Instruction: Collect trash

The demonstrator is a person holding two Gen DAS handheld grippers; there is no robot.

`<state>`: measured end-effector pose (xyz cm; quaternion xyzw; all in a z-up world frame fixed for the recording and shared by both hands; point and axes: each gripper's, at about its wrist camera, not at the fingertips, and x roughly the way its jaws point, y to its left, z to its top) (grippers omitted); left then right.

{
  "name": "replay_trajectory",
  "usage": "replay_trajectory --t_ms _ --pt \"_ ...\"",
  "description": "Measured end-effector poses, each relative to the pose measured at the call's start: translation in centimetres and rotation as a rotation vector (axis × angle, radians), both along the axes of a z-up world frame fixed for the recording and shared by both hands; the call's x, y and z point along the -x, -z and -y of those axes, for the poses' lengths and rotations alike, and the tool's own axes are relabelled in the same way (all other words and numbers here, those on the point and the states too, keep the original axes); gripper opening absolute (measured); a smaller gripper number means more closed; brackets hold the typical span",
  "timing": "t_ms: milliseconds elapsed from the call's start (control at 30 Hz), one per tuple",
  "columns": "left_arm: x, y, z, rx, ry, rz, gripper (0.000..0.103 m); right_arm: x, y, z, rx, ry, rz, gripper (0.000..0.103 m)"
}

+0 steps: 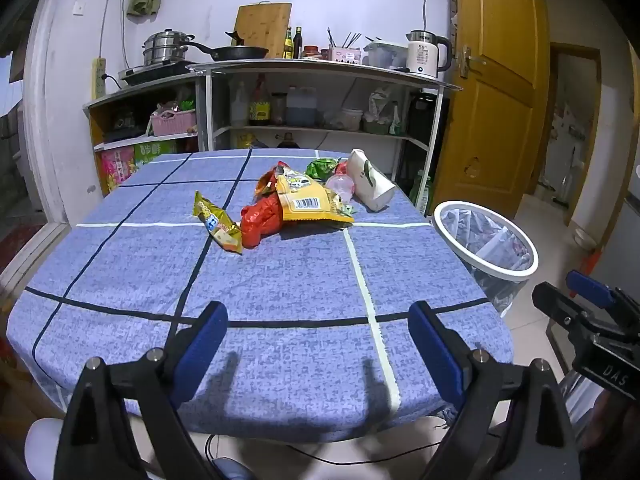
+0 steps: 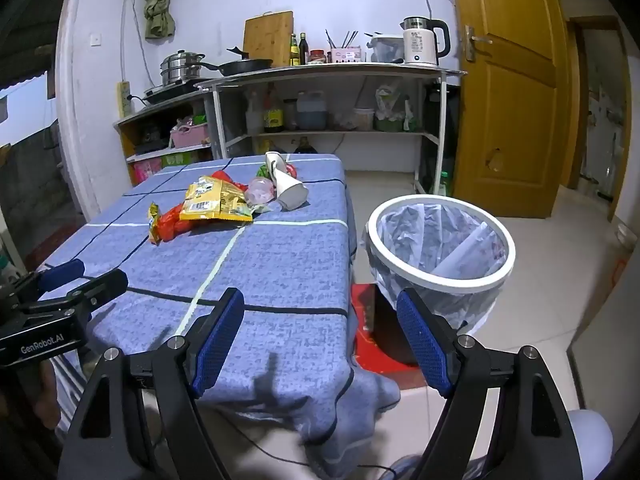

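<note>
The trash (image 1: 296, 200) lies in a heap far across the tabletop (image 1: 280, 280), well ahead of both grippers: a yellow bag (image 1: 312, 200) over a red wrapper (image 1: 260, 220), a gold wrapper (image 1: 218, 226) touching the red one's left end, a white carton (image 1: 370, 184) at the heap's right. The bin (image 2: 440, 248) stands on the floor just right of the tabletop. The left gripper (image 1: 318, 332) and right gripper (image 2: 320, 328) hover with jaws wide apart, empty, over the tabletop's near edge.

Wrappers (image 1: 298, 200) heaped (bin (image 1: 486, 236) beside)
</note>
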<state>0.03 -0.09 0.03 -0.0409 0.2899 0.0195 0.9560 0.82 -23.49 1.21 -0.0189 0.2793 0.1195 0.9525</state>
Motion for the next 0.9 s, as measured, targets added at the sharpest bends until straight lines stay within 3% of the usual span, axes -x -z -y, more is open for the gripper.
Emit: replay_trajectory --t_ms 900 --pt "0.18 -0.60 -0.50 0.014 -0.002 0.015 0.093 -0.05 -0.14 0.00 -0.013 -0.007 0.005 0.079"
